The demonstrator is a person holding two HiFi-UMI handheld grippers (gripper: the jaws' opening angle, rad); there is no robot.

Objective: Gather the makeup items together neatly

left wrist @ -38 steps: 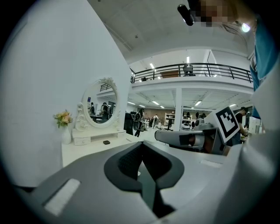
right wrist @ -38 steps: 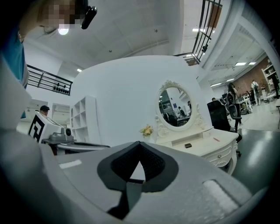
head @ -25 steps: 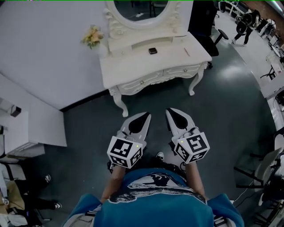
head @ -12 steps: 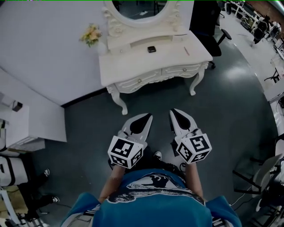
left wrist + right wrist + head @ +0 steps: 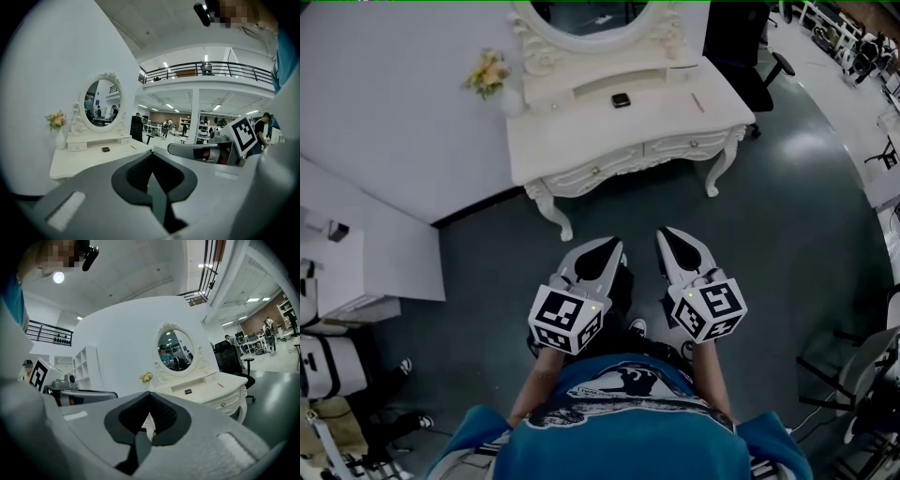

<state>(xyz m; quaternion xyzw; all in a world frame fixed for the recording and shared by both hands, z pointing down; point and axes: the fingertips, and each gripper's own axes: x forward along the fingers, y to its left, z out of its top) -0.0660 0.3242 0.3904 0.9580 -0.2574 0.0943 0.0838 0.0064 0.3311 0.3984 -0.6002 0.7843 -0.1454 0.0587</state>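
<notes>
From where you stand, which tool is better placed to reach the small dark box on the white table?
Probably left. The left tool points almost straight at the dark box; the right tool lines up rather with the pink stick. Both are shut, empty, short of the table.

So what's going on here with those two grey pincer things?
A person stands on the dark floor holding a grey two-jaw left gripper and a matching right gripper, both shut and empty. Ahead is a white carved dressing table with a small black item and a thin pink stick lying apart on it. Neither gripper touches the table.
</notes>
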